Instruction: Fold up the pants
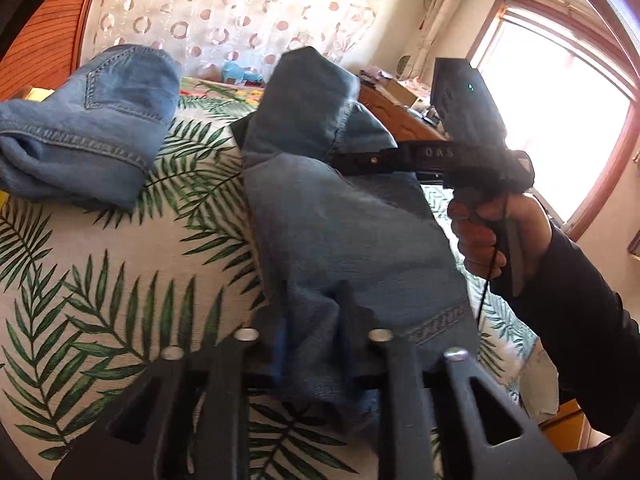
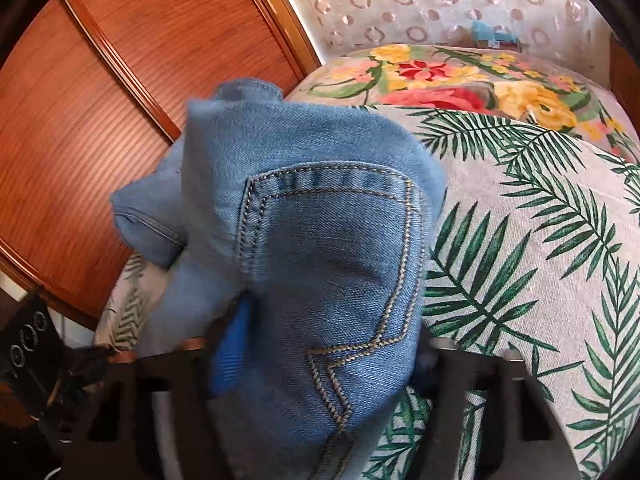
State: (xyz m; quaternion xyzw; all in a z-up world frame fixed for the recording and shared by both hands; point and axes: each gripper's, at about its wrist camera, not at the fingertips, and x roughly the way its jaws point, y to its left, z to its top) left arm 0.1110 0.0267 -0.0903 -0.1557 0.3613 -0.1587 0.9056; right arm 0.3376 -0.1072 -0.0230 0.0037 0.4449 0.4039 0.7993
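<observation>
Blue denim pants (image 1: 344, 240) hang between my two grippers above a bed. In the left wrist view my left gripper (image 1: 316, 344) is shut on a bunched fold of the denim. My right gripper (image 1: 256, 132), held by a hand (image 1: 480, 240), grips the far end of the same pants; its tips are hidden under cloth. In the right wrist view the pants' back pocket (image 2: 332, 272) fills the centre and my right gripper (image 2: 320, 352) is shut on the denim. A second pair of jeans (image 1: 88, 128) lies folded on the bed at the left.
The bed has a palm-leaf cover (image 1: 100, 280) and a floral blanket (image 2: 460, 84) at its far end. A wooden wardrobe (image 2: 120, 100) stands to the left. A patterned curtain (image 1: 240, 8) hangs behind, with a bright window (image 1: 560, 120) and a cluttered desk (image 1: 400, 92) at the right.
</observation>
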